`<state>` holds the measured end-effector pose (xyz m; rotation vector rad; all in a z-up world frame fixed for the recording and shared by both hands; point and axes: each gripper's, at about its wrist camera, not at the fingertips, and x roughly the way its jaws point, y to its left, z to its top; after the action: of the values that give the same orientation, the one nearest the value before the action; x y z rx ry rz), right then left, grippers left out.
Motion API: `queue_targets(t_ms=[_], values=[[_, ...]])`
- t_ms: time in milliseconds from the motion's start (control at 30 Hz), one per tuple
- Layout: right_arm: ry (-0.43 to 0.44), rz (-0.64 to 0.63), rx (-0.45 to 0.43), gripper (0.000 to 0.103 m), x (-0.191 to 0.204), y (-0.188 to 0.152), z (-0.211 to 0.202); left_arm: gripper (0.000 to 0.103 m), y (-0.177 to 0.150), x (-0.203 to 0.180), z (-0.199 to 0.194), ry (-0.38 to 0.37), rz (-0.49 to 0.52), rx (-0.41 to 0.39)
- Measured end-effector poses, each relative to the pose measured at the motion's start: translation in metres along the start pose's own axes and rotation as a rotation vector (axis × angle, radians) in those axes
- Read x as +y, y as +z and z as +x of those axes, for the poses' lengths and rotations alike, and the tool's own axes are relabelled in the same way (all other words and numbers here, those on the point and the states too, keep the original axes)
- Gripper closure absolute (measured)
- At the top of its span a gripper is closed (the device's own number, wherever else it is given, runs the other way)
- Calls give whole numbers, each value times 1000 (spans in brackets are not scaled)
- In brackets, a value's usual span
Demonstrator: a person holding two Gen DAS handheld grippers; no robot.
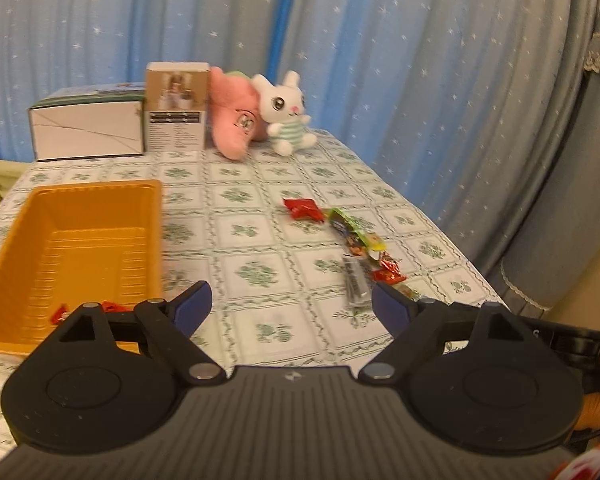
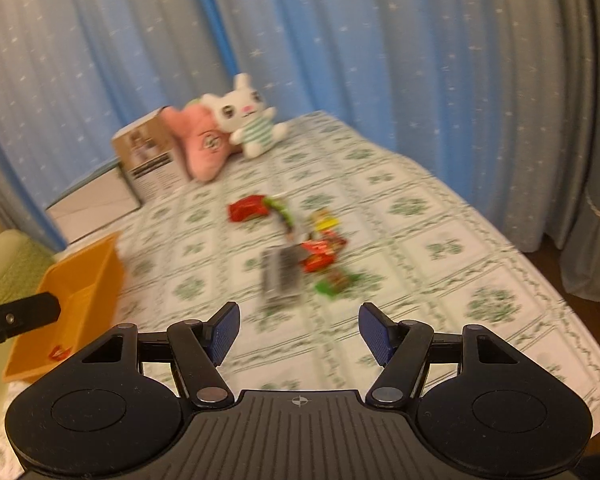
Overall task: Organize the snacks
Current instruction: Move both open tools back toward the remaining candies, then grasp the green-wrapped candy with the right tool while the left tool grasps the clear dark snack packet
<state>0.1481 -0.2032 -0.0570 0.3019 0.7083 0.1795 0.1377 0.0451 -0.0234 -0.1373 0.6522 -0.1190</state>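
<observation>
On the tiled-cloth counter (image 1: 260, 208), both the left gripper (image 1: 292, 304) and right gripper (image 2: 298, 330) hover with fingers released and empty, between pickups, the loose snacks (image 2: 300, 248) ahead of the right awaiting a grasp and transfer to the orange tray (image 1: 80, 240).

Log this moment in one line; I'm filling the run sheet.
left tongs open, empty | right tongs open, empty | orange bin: red candy | snack pile on table
</observation>
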Motion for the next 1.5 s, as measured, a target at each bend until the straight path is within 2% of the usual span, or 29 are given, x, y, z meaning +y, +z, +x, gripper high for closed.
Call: queue_targets(t_ms=[233, 433, 533, 767, 933, 1100, 1200, 1233, 1267, 1500], values=[[-58, 5, 2, 37, -27, 5, 36, 17, -1, -16, 46, -8, 29, 30], [-29, 3, 23, 38, -37, 3, 72, 14, -3, -20, 82, -21, 30, 55], [-2, 27, 45, 52, -39, 3, 88, 13, -5, -17, 98, -25, 16, 73], [-8, 38, 64, 54, -38, 9, 121, 13, -8, -11, 126, -21, -4, 101], [-14, 1, 57, 59, -30, 13, 134, 13, -9, -9, 138, -24, -14, 111], [-74, -125, 51, 63, -14, 12, 144, 13, -11, -7, 146, -25, -24, 118], [-116, -232, 51, 70, -5, 6, 148, 13, -11, -7, 148, -29, -26, 121], [-127, -249, 49, 77, -4, 4, 148, 13, -11, -8, 150, -32, -25, 122], [-132, -247, 49, 80, -6, 4, 147, 13, -11, -9, 150, -36, -22, 123], [-151, -138, 51, 81, -30, 6, 124, 14, -11, -27, 165, -91, 1, 130]])
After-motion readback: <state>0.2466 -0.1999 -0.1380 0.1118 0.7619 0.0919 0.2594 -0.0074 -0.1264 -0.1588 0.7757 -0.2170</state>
